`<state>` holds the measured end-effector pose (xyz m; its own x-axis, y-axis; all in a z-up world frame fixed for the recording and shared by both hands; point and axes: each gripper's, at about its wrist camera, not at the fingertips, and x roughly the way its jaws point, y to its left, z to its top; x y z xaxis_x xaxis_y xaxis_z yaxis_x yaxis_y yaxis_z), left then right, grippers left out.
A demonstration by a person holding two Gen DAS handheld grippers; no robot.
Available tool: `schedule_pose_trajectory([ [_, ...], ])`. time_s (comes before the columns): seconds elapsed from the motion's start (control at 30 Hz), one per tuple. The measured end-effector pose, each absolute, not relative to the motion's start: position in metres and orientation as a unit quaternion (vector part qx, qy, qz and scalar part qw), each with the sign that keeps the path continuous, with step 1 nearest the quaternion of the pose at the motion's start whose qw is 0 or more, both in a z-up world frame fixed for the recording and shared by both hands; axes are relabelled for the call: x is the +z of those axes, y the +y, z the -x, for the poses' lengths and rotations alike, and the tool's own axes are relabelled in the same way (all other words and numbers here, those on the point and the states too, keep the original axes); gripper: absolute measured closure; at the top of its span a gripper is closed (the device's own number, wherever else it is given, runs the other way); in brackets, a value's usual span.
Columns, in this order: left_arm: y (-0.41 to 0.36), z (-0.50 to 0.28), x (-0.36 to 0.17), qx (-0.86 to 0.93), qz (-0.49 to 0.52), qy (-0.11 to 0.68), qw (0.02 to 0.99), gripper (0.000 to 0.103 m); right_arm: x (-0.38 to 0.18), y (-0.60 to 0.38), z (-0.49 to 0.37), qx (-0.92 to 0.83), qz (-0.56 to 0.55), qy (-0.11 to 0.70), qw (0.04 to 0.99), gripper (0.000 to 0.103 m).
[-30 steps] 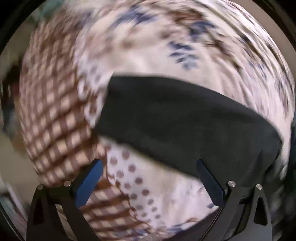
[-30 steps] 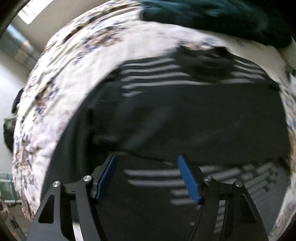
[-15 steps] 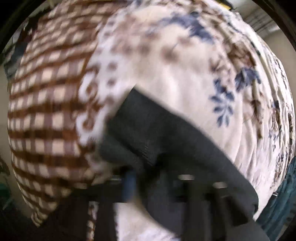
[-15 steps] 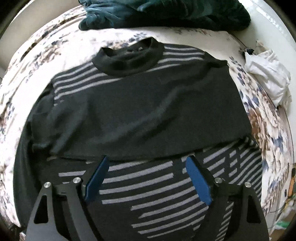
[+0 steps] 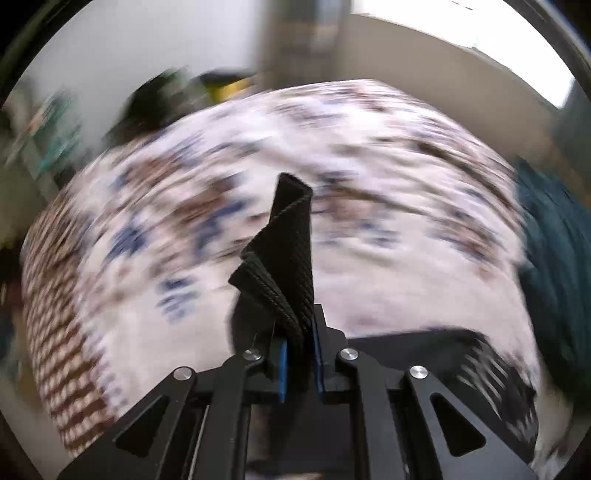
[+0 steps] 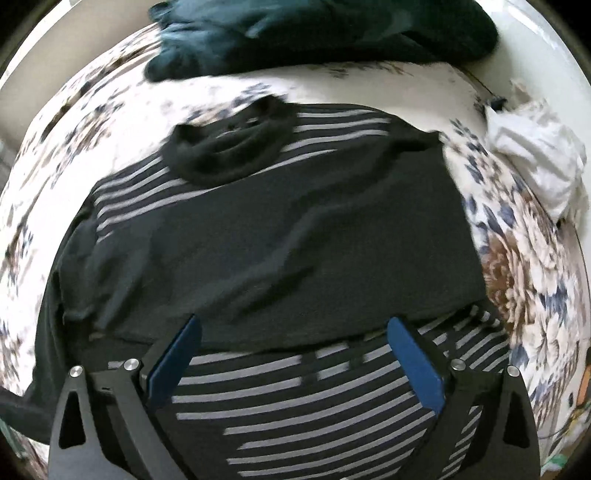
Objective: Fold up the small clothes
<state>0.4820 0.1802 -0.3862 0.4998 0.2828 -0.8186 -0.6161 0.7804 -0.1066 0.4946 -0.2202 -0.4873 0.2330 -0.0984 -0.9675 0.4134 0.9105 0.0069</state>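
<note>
We see a matt black ribbed knit cuff (image 5: 286, 258) pinched between the blue, smooth plastic pads (image 5: 282, 363) of the left gripper (image 5: 299, 363), whose black arms carry shiny metal screws. Below the right gripper (image 6: 295, 363) lies the soft, matt striped sweater (image 6: 277, 236) on a printed floral cotton sheet (image 6: 517, 266), with plush teal cloth (image 6: 325, 33) beyond the sweater's collar and crumpled white fabric (image 6: 535, 162) beside its shoulder.

The right gripper (image 6: 293, 356) is hovering above a black striped sweater (image 6: 266, 236) lying on the floral bedspread (image 6: 524, 280), its jaws opening with nothing between them. A dark teal blanket (image 6: 317, 33) is lying beyond the collar; white cloth (image 6: 535, 155) is bunching far right.
</note>
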Motion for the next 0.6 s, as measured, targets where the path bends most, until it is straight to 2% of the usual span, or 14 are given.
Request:
schedule_pose_trajectory([
  [0.13,0.073,-0.528,-0.37,0.16,0.123,0.421,0.885,0.095,-0.493,-0.273,-0.48,-0.194,-0.161,0.599,0.76,0.001],
  [0.23,-0.029,-0.551,-0.381,0.065,0.074,0.435,0.895,0.095,-0.498,-0.32,-0.462,-0.22,-0.178,0.598,0.75,0.001],
  [0.4,-0.182,-0.566,-0.433,-0.06,0.003,0.486,0.872,0.095,-0.509,-0.403,-0.429,-0.268,-0.193,0.598,0.73,0.001],
  [0.6,-0.285,-0.554,-0.474,-0.126,-0.045,0.539,0.831,0.092,-0.515,-0.46,-0.403,-0.293,-0.215,0.602,0.711,0.001],
])
